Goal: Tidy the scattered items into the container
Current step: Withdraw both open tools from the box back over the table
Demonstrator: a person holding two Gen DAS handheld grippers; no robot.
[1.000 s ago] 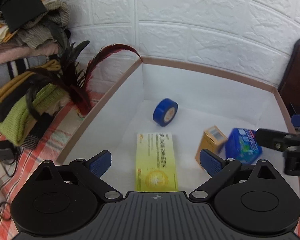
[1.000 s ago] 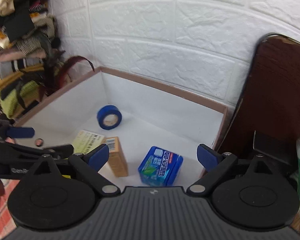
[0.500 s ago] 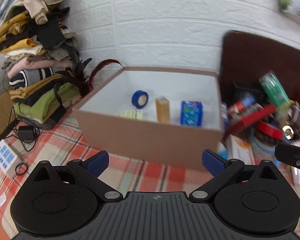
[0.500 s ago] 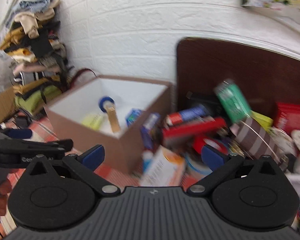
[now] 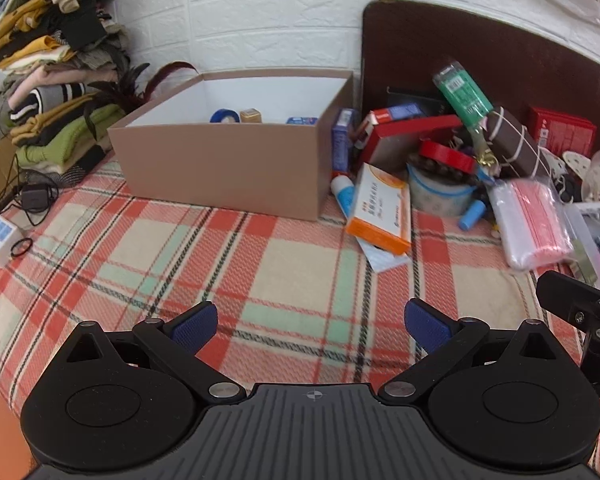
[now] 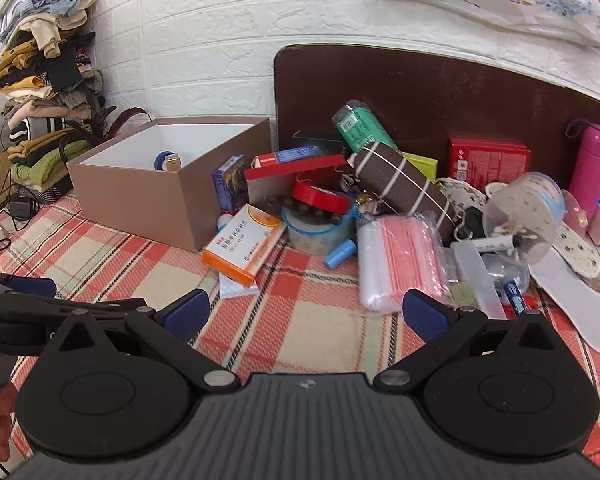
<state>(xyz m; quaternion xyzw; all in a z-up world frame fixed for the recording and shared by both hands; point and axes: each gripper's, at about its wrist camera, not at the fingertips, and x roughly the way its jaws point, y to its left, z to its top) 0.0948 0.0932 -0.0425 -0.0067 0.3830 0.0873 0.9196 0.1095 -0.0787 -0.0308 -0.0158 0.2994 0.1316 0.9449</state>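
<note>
1. Left wrist view: left gripper (image 5: pixel 310 322) released, empty, over plaid cloth. Box (image 5: pixel 224 172) ahead, partly filled. Orange carton (image 5: pixel 380 210) leans on clutter; your nudge could topple it.
2. Right wrist view: right gripper (image 6: pixel 304 312) spread wide, empty. Pink packet (image 6: pixel 396 260) nearest; slippery film may escape your pinch.

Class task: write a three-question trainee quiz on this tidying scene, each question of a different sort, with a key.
1. True or false: the left gripper holds the orange-and-white box.
2. Which lies beside the brown box, outside it? A) blue tape roll B) orange-and-white box C) small gold box
3. Fill in: the right gripper stands ____, with nothing between its fingers.

Key: 1 false; 2 B; 3 open.
</note>
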